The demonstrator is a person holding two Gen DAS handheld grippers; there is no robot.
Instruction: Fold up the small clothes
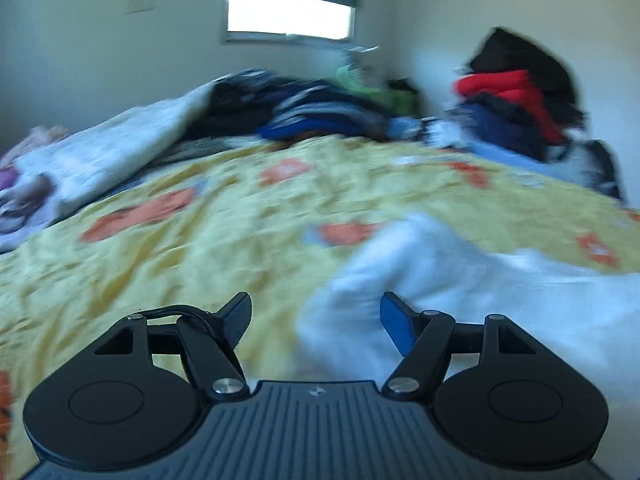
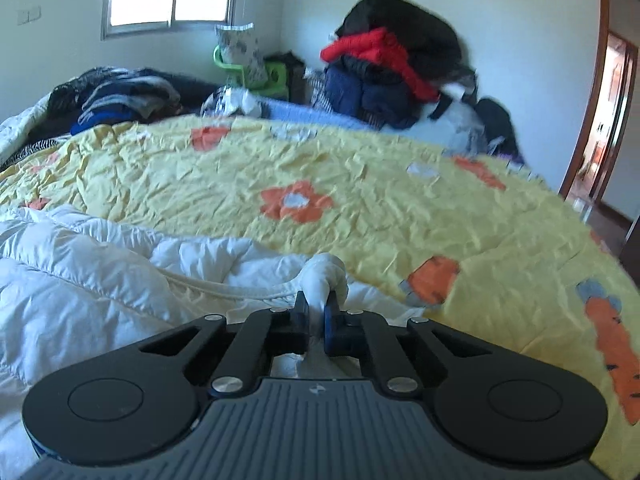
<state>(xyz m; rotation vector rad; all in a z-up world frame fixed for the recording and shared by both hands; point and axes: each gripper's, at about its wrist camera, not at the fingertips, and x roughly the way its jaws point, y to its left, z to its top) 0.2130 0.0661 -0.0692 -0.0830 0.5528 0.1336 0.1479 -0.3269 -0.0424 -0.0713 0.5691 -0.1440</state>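
Fingers of the right gripper [image 2: 318,314] were pinched tight on a bunched corner of the white garment [image 2: 100,264], a knot of cloth standing up just past their tips, while the left gripper [image 1: 314,322] held its jaws wide apart with nothing between them, its blue pad over the cloth's near edge. That garment lay crumpled on the yellow flowered bedspread [image 2: 360,184] at the near side of the bed, well apart from the dark clothes pile [image 2: 120,96] by the wall. It looked thin, light and limp, so it would likely sag and slip out of shape rather than hold a line; a seamed edge or corner seemed the safest hold, and the corded hem [image 2: 224,286] running off to the left offered one. Its long axis appeared to run across the bed between the two grippers, though the left view was smeared and the far end could not be made out with any confidence.
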